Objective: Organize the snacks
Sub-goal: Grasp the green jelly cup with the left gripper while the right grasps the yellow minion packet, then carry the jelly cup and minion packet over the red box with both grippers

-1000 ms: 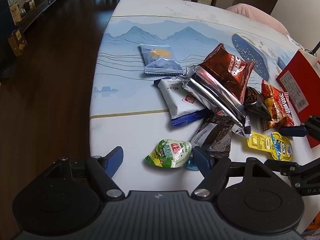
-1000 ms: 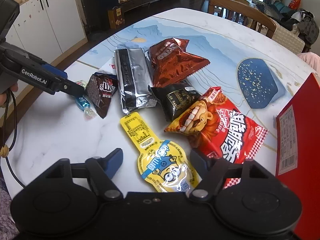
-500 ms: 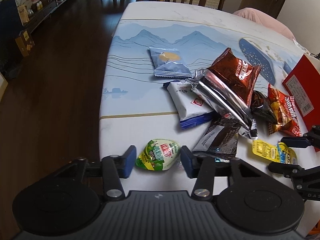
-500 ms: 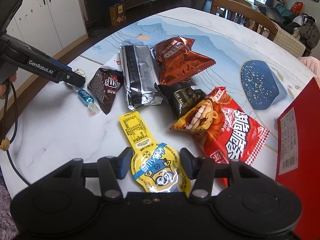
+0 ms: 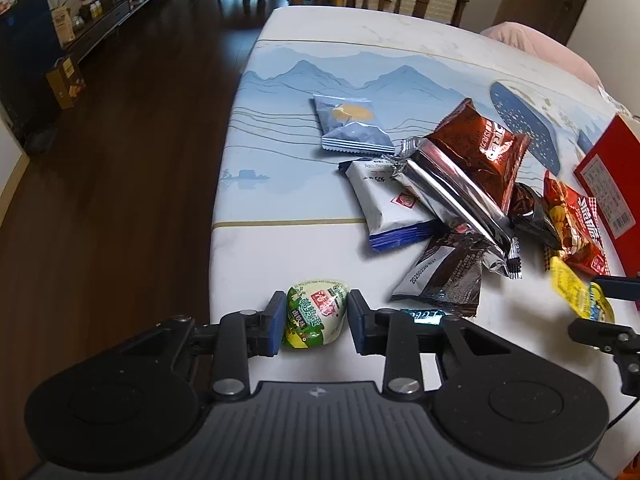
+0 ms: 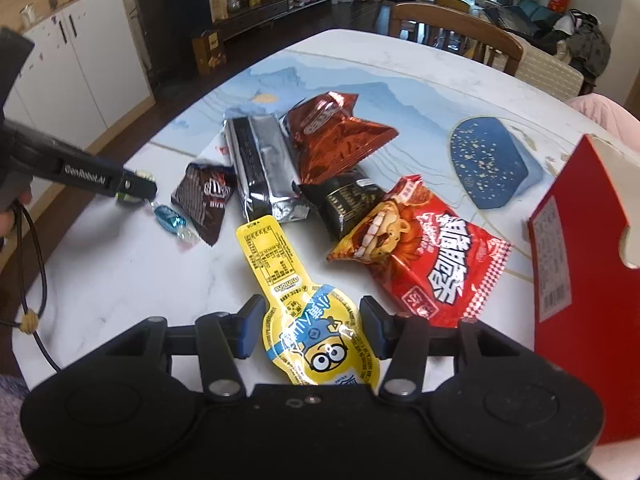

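Note:
A green and white jelly cup (image 5: 314,312) lies near the table's front left edge. My left gripper (image 5: 316,320) straddles it, its jaws closing, and both blue pads touch its sides. In the right wrist view the left gripper (image 6: 136,190) reaches in from the left. A yellow cartoon pouch (image 6: 316,332) lies flat with its neck pointing away. My right gripper (image 6: 312,328) is shut across its wide round end, one pad on each edge.
A pile sits mid-table: silver pack (image 6: 260,168), brown foil bag (image 6: 336,140), red chip bag (image 6: 424,260), black packet (image 6: 348,204), dark chocolate pouch (image 6: 204,200), blue candy (image 6: 170,216). Behind lie a white-blue packet (image 5: 384,200) and a grey-blue packet (image 5: 352,124). A red box (image 6: 580,280) stands right.
Both grippers narrowed from wide open. The left one's pads came in onto the jelly cup. The right one's pads closed onto the yellow pouch and then held still.

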Demonstrator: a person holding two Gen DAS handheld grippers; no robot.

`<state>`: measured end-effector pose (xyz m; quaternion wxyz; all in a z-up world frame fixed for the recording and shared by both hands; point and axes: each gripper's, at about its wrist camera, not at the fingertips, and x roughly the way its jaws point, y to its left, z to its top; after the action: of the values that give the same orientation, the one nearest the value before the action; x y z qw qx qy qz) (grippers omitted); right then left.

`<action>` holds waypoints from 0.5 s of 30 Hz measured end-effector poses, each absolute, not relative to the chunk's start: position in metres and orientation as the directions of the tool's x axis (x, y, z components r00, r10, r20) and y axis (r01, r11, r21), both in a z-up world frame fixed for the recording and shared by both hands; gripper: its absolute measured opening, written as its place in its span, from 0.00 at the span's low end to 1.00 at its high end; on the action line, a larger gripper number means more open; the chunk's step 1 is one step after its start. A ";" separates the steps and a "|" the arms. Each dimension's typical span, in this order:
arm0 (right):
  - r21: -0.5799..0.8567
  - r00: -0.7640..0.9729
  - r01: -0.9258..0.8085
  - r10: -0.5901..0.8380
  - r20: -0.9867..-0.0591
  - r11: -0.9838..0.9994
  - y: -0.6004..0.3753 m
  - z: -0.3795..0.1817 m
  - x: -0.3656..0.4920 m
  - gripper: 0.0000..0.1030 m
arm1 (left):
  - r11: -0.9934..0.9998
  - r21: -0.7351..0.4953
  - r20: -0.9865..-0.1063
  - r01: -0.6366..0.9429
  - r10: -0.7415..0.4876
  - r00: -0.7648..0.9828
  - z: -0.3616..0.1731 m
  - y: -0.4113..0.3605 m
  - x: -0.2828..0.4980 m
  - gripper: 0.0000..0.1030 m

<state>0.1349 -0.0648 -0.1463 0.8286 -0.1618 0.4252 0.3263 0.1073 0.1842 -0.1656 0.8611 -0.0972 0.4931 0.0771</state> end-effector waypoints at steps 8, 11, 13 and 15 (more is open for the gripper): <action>0.011 0.462 -0.658 0.415 -0.784 0.753 -0.081 -0.126 0.128 0.50 | 0.958 -0.113 -0.856 -0.264 0.041 0.515 -0.157 0.183 0.099 0.30; 0.008 0.482 -0.647 0.418 -0.770 0.762 -0.089 -0.114 0.127 0.50 | 0.953 -0.124 -0.852 -0.278 0.042 0.522 -0.148 0.181 0.095 0.30; 0.010 0.495 -0.640 0.423 -0.759 0.768 -0.096 -0.105 0.126 0.50 | 0.952 -0.128 -0.848 -0.278 0.041 0.529 -0.140 0.177 0.092 0.30; 0.010 0.506 -0.638 0.430 -0.748 0.770 -0.102 -0.097 0.125 0.50 | 0.951 -0.131 -0.845 -0.279 0.040 0.533 -0.132 0.173 0.091 0.30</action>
<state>0.1248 -0.1022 -0.0968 0.8574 -0.1346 0.3871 0.3114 0.0910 0.1732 -0.1315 0.8663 -0.1260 0.4745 0.0919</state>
